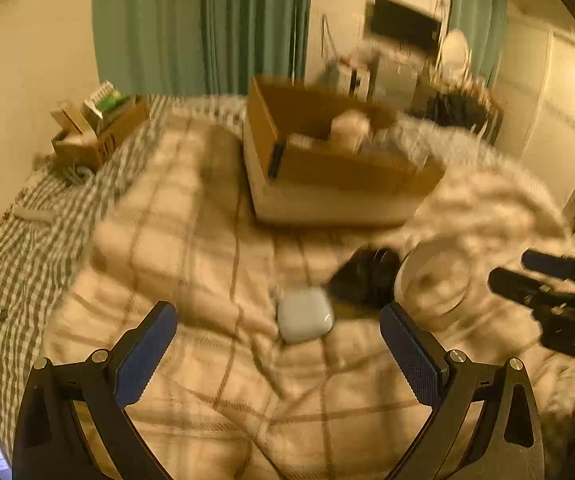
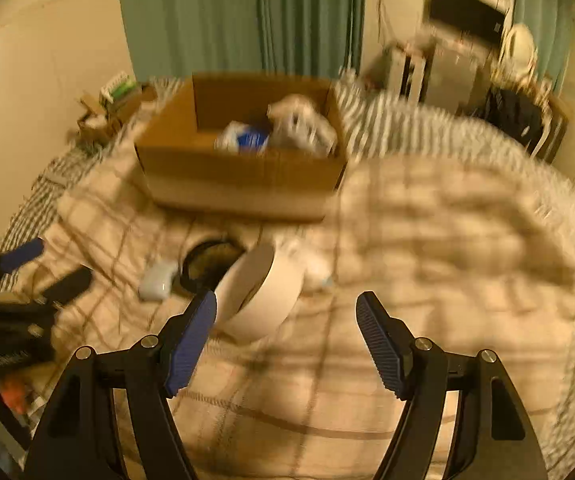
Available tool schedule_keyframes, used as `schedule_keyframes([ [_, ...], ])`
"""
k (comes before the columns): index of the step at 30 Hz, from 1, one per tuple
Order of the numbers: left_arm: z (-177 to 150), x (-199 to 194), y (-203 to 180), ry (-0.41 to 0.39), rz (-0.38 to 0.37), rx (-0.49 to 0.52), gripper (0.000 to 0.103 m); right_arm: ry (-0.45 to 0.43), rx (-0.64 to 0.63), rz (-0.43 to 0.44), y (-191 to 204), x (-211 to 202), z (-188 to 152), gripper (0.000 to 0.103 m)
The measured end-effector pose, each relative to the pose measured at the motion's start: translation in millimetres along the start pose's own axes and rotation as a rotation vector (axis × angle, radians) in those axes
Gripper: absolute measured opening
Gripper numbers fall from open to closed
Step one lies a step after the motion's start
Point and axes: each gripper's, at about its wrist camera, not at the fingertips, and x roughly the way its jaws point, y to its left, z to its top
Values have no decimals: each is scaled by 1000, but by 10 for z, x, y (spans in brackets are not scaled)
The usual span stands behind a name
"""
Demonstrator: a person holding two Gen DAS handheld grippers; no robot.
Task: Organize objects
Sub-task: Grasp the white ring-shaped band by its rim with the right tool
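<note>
Right wrist view: your right gripper (image 2: 287, 340) is spread and empty before the tape roll (image 2: 261, 292); it looks light and rigid, so pinch its rim. Left gripper (image 1: 279, 354) gapes over the smooth, likely slippery case (image 1: 305, 314).

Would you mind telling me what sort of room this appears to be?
Most likely a bedroom: a bed with a plaid blanket, green curtains behind it, and a dark wall-mounted screen.

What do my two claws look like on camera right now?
Both match. The left claw and right claw have black angular frames with triangular cut-outs, silver round pivot bolts, and two fingers faced with blue ribbed pads. No cables or sleeves are visible.
</note>
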Motion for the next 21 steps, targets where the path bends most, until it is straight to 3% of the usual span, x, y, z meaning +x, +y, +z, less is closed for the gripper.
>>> schedule_keyframes([
  [7,-104,286,-9,88,3,11,103,80,70,61,-67,360,-13,72],
  [11,-128,304,-10,95,6,4,103,135,95,100,-52,588,-21,72],
  [12,-132,300,-18,94,7,3,103,147,96,100,-41,630,-30,69],
  [14,-127,298,-15,90,9,3,103,156,89,114,-5,666,-37,45],
  [16,-126,284,-20,84,12,6,103,141,79,122,13,614,-35,37],
  [21,-100,232,-63,75,49,20,103,55,20,31,31,275,34,31],
])
